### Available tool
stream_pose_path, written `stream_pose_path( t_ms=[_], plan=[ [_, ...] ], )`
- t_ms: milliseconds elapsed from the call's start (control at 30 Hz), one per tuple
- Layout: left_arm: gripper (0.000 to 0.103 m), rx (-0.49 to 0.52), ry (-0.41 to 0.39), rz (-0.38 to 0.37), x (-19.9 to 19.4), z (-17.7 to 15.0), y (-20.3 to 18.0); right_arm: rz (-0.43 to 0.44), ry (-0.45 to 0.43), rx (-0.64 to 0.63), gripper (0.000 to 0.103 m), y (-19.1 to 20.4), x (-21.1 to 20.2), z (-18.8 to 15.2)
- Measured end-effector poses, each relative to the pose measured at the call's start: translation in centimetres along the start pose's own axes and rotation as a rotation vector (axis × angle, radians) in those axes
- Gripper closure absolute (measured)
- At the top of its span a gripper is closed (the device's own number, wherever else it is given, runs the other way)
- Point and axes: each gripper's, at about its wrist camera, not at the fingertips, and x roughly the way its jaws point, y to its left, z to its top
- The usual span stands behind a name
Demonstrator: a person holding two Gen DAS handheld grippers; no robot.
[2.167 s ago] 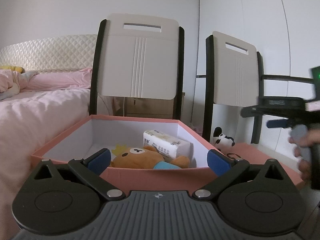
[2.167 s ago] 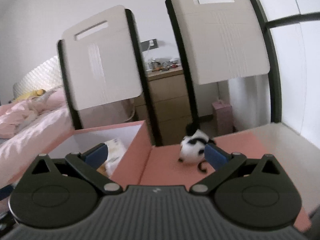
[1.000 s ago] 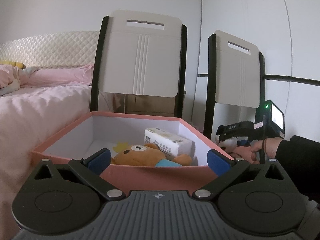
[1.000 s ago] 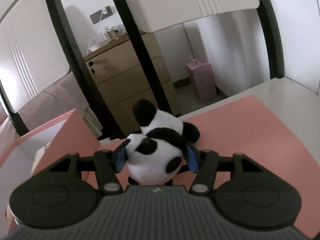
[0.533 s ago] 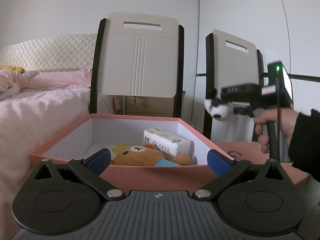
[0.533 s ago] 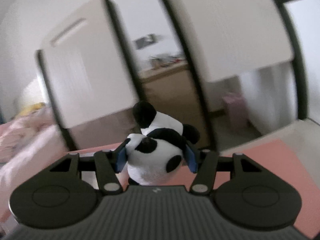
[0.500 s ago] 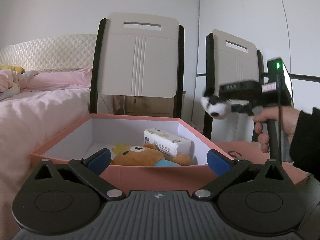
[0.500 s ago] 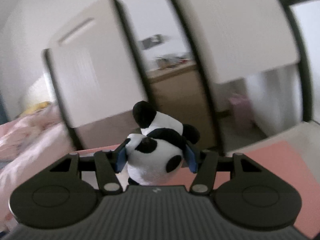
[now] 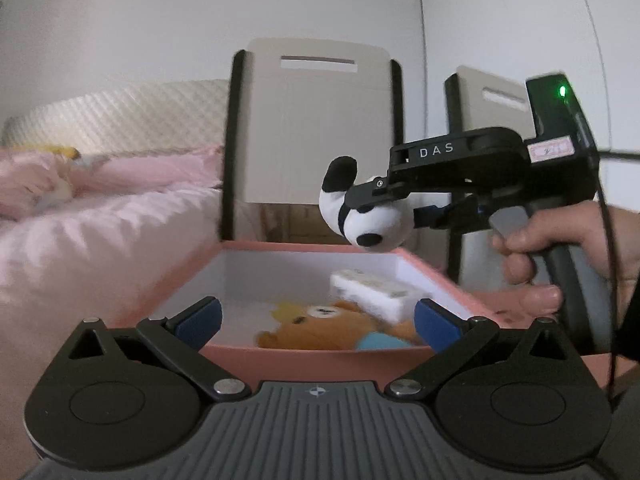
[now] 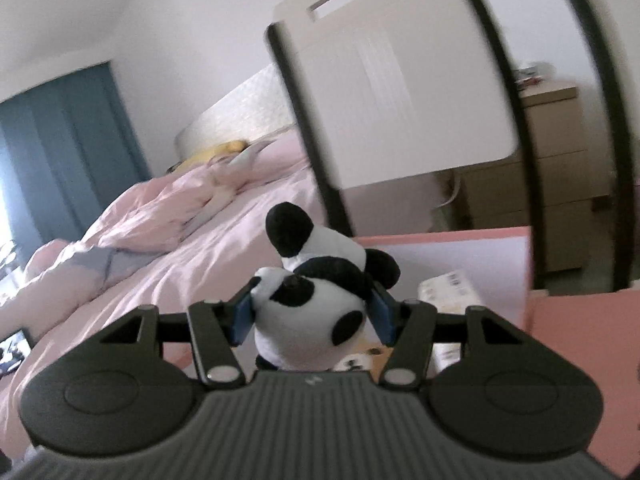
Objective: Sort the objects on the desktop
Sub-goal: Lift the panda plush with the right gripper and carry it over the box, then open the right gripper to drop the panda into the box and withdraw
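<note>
Blue pads of the right gripper pinched the panda plush on both sides, holding it in the air above the far right corner of the pink box. Inside the box lay a bear plush and a tissue pack. At the box's near wall, the left gripper hung spread and empty.

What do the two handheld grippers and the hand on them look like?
Both grippers, left gripper and right gripper, are black with ribbed grey bodies and blue finger pads. The right one reads "DAS", shows a green light and a black cable. The bare right hand has a dark sleeve.
</note>
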Motion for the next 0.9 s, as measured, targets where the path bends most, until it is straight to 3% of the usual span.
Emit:
stream_pose_path(
  t_ms=[100, 333, 533, 600, 667, 900],
  plan=[
    [0.0, 0.008, -0.015, 0.059, -0.3, 0.5, 1.0, 0.032, 0.034, -0.008, 0.044, 0.9, 1.2, -0.6],
    [0.0, -0.061, 0.0, 0.062, -0.1, 0.7, 2.7, 0.13, 0.151, -0.013, 0.044, 3.5, 5.3, -2.4],
    [0.0, -0.103, -0.002, 0.051, 0.0, 0.9, 3.7, 0.2, 0.194, 0.021, 0.04, 3.8, 7.3, -3.5],
    [0.0, -0.112, 0.001, 0.05, 0.1, 0.9, 3.9, 0.215, 0.199, 0.035, 0.033, 3.7, 7.5, -3.7],
    [0.0, -0.113, -0.002, 0.049, 0.1, 0.9, 3.8, 0.22, 0.176, 0.037, 0.016, 3.8, 7.2, -3.5],
    [0.0, -0.087, -0.018, 0.028, -0.1, 0.7, 3.1, 0.192, 0.085, 0.017, 0.007, 3.4, 4.4, -2.6]
  ],
)
